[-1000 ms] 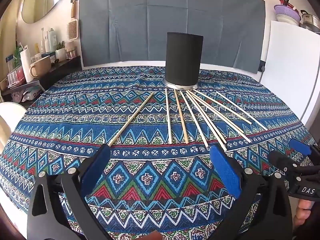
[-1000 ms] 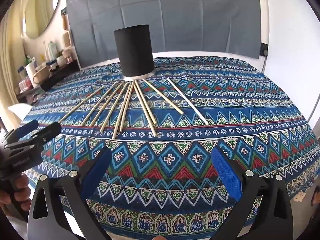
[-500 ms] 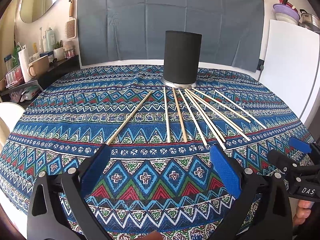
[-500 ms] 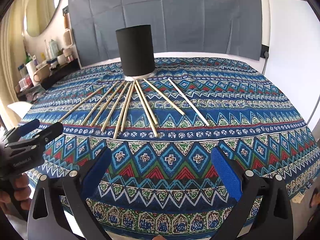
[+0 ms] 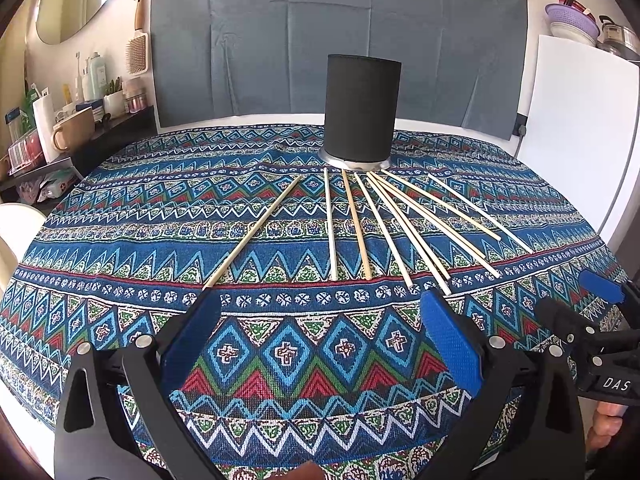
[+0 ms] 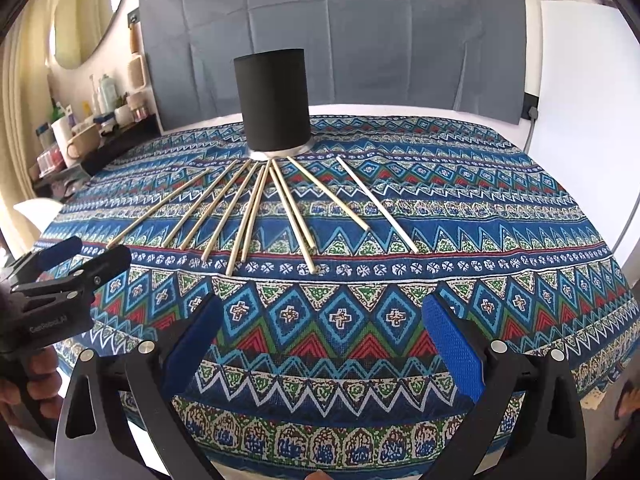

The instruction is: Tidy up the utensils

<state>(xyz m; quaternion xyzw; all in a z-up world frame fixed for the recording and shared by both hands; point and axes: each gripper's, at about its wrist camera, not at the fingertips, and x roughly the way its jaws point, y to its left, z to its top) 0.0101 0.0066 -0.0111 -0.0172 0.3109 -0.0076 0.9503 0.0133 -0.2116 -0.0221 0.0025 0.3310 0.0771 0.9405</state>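
Crockery (image 5: 574,20) stacked on high shows only beside left claw (image 5: 320,320).

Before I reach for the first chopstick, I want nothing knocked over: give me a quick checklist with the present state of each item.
1. Left gripper open and holding nothing: ok.
2. Right gripper open and holding nothing: ok.
3. Black holder upright on the tablecloth: ok.
4. Holder empty inside: cannot tell, its opening is not visible from either wrist view.
5. Chopsticks lying flat, fanned out in front of the holder: ok, though some near the middle lie very close together or cross.
6. Leftmost chopstick set apart from the others, easy to take alone: ok.
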